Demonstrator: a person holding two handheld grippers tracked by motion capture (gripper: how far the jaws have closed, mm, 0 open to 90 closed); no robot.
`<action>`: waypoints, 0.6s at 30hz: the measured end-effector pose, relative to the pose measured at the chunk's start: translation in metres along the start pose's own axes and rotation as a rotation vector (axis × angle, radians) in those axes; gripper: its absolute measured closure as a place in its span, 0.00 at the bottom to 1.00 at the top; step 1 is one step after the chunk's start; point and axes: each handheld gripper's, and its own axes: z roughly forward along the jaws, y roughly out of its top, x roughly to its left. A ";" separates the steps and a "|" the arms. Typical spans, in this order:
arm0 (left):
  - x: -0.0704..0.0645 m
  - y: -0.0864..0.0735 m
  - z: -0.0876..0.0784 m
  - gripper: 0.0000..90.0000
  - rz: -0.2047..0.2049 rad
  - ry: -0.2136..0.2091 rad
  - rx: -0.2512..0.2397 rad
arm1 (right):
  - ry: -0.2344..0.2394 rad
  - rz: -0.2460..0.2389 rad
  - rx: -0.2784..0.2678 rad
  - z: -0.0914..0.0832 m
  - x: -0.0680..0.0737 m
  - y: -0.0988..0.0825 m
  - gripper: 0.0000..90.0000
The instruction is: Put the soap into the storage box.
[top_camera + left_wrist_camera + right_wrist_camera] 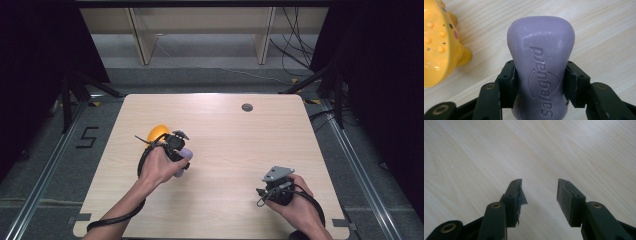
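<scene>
A purple bar of soap (pixel 540 65) stamped "Safeguard" sits between the jaws of my left gripper (pixel 540 85), which is shut on its narrow waist just above the wooden table. From above, the soap (pixel 183 159) pokes out under my left gripper (pixel 176 147) at the table's left middle. Beside it lies a yellow ceramic soap dish (pixel 439 42) with raised dots and small feet, tilted on its side, touching neither soap nor jaws. In the high view the dish (pixel 158 133) shows just behind the left hand. My right gripper (pixel 539 195) hangs open over bare wood, near the front right (pixel 272 187).
The light wooden table (pixel 225 135) has a round grey cable hole (pixel 247 107) near its far edge. Black tripod legs (pixel 70 95) and cables stand on the floor to either side. A wooden frame (pixel 200 30) stands beyond the table.
</scene>
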 end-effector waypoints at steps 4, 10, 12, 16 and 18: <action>0.003 0.001 -0.003 0.55 -0.011 -0.001 0.001 | 0.000 0.001 0.000 0.000 0.000 0.000 0.62; 0.010 0.002 -0.004 0.55 0.018 -0.002 -0.015 | 0.002 0.006 0.002 0.000 0.000 0.000 0.61; 0.007 0.001 -0.006 0.55 -0.030 0.002 -0.019 | 0.002 0.005 0.003 0.000 0.000 0.000 0.61; 0.010 0.001 -0.009 0.55 -0.028 0.004 -0.020 | 0.001 0.002 0.001 0.000 0.000 0.000 0.61; 0.011 0.001 -0.009 0.55 -0.035 0.008 -0.025 | 0.002 0.006 0.002 0.000 0.000 0.000 0.61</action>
